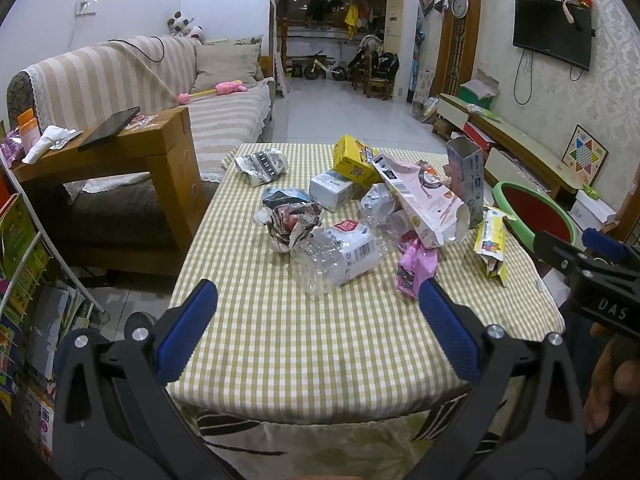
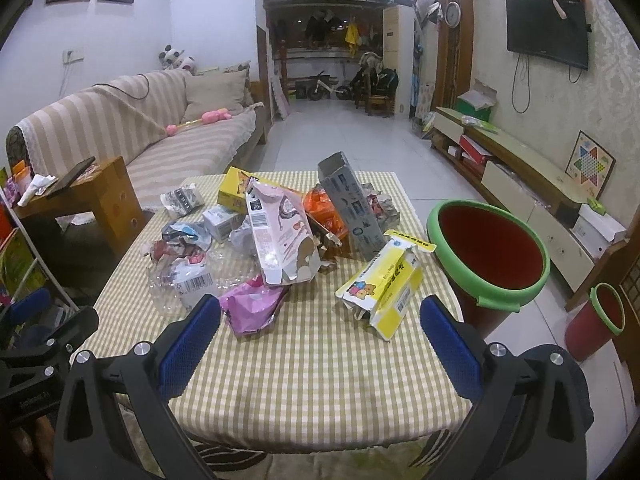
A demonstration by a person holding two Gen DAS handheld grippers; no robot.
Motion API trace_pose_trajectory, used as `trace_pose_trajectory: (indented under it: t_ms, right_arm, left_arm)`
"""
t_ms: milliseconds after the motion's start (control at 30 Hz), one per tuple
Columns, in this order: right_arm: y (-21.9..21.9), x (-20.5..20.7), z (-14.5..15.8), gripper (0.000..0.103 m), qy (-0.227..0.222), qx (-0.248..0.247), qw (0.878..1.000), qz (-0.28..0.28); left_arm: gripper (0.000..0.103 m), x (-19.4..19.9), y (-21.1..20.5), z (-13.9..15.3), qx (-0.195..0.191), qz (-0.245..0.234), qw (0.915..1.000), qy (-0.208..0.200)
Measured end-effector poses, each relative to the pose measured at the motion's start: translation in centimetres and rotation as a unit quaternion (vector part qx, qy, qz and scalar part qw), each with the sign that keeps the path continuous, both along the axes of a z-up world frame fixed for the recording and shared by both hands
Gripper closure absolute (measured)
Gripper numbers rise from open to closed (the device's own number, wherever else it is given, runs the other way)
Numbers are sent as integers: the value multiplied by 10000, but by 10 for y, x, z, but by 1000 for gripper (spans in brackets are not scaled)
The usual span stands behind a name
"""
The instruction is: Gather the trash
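Both grippers hover over the near end of the table (image 1: 320, 360), which is covered in a green-and-white checked cloth. Left gripper (image 1: 318, 312): jaws spread wide, nothing between the blue pads, only bare cloth. Right gripper (image 2: 320, 326): same, jaws wide apart and holding nothing.

Trash is heaped mid-table, ahead of both grippers:
- crushed clear plastic bottle with barcode label (image 1: 340, 256), lying on its side, nearest the left gripper
- crumpled pink foil wrapper (image 2: 250, 306), just right of the bottle, touching the pile
- torn yellow-and-white cardboard box with cartoon bears (image 2: 384, 284), lying flat near the table's right edge, closest to the right gripper
- long pink-and-white carton (image 2: 280, 236), open at the near end, leaning on the heap
- tall grey carton (image 2: 352, 208), standing tilted, top open
- small white box (image 1: 332, 190) and yellow box (image 1: 354, 158) behind it, toward the far side
- crumpled printed paper balls (image 1: 292, 220) left of the bottle, one more wad (image 1: 262, 166) near the far left corner

Red bin with green rim (image 2: 488, 256) sits tilted off the table's right edge, mouth open toward the camera. Second smaller red bin with green rim (image 2: 596, 322) is further right on the floor.

Striped beige sofa (image 1: 160, 80) stands left of the table.
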State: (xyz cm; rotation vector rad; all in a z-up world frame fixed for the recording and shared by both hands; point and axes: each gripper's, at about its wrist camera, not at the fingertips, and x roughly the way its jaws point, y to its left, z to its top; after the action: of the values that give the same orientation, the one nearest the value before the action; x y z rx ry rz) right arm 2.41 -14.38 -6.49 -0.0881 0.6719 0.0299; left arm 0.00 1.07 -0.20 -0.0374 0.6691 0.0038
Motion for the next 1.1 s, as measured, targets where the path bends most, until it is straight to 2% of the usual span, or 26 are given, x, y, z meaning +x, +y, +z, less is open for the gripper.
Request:
trace_pose_trajectory:
  t_ms: [1100]
  right_arm:
    - [-8, 2, -2, 7, 64, 51, 9998, -162]
  left_arm:
    - [4, 1, -2, -2, -36, -40, 10000, 56]
